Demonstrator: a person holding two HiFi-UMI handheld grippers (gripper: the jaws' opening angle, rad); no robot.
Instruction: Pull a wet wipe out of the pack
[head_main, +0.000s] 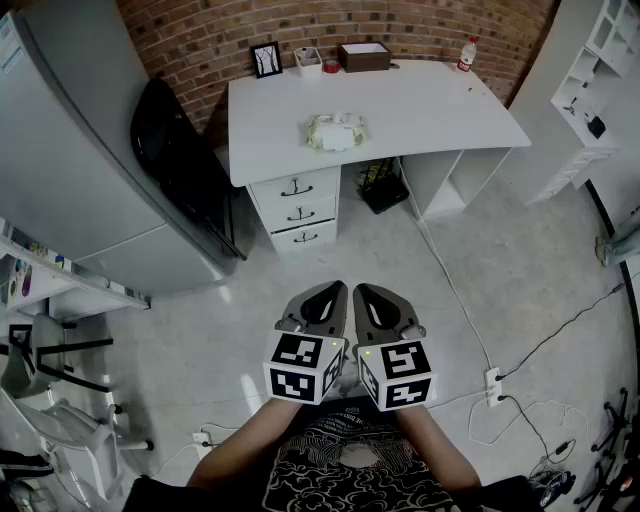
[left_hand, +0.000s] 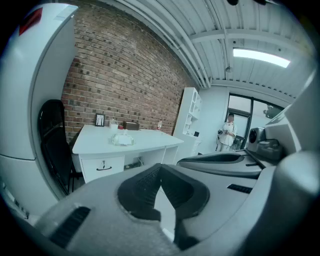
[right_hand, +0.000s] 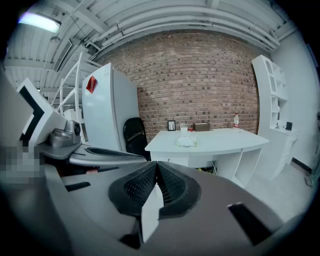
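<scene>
The wet wipe pack (head_main: 336, 131) lies near the middle of the white desk (head_main: 420, 110), far ahead of me. It is small in the left gripper view (left_hand: 122, 140) and in the right gripper view (right_hand: 186, 142). Both grippers are held side by side close to my body, well short of the desk. The left gripper (head_main: 328, 296) has its jaws closed tip to tip with nothing between them (left_hand: 160, 167). My right gripper (head_main: 372, 298) is likewise shut and empty (right_hand: 156, 165). Both point toward the desk.
A grey fridge (head_main: 90, 150) and a black chair (head_main: 185, 160) stand left of the desk. Drawers (head_main: 297, 210) sit under it. A picture frame (head_main: 266, 58), brown box (head_main: 363, 55) and bottle (head_main: 467, 52) line its back edge. Cables (head_main: 500, 385) cross the floor; a person (left_hand: 228, 131) stands far right.
</scene>
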